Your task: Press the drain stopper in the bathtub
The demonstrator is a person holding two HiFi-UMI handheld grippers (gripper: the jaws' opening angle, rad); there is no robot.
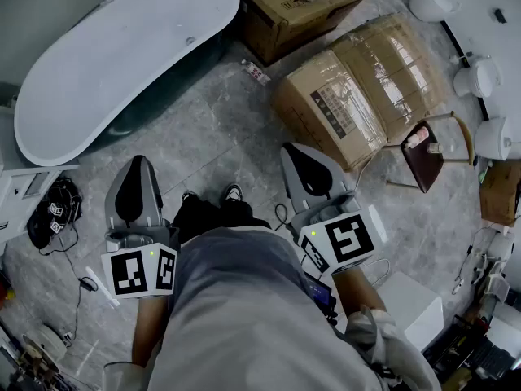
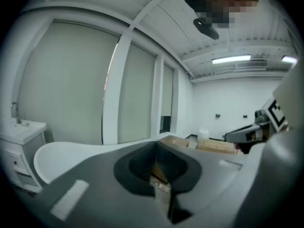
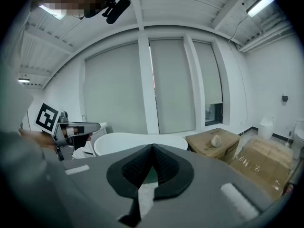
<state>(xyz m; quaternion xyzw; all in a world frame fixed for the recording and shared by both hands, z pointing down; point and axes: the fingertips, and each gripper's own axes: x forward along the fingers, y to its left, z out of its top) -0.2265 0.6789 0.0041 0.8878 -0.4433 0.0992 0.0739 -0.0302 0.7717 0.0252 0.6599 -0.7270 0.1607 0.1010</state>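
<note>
On the grey floor (image 1: 213, 133) of a showroom, a person stands with a gripper in each hand at waist height, both well apart from the bathtub (image 1: 122, 51).

The left gripper (image 1: 136, 169) points forward over the floor. In its own view its jaws are clenched tip to tip with nothing between them (image 2: 154, 148); the white tub rim (image 2: 57, 151) curves behind them, beside a vanity (image 2: 19, 133).

The right gripper (image 1: 303, 163) is held level with the left, nearer the large box (image 1: 358, 88). In its own view its jaws are likewise pressed together and empty (image 3: 152, 148), with the tub (image 3: 137, 140) beyond them and the left gripper at the far left.

The tub lies at the upper left of the head view, tilted across the frame. Its drain stopper (image 1: 190, 41) shows as a small dot on the tub's floor toward the right end, untouched. A second box (image 1: 293, 6) stands just beside that end of the tub. One shoe (image 1: 234, 192) shows between the grippers.
</note>
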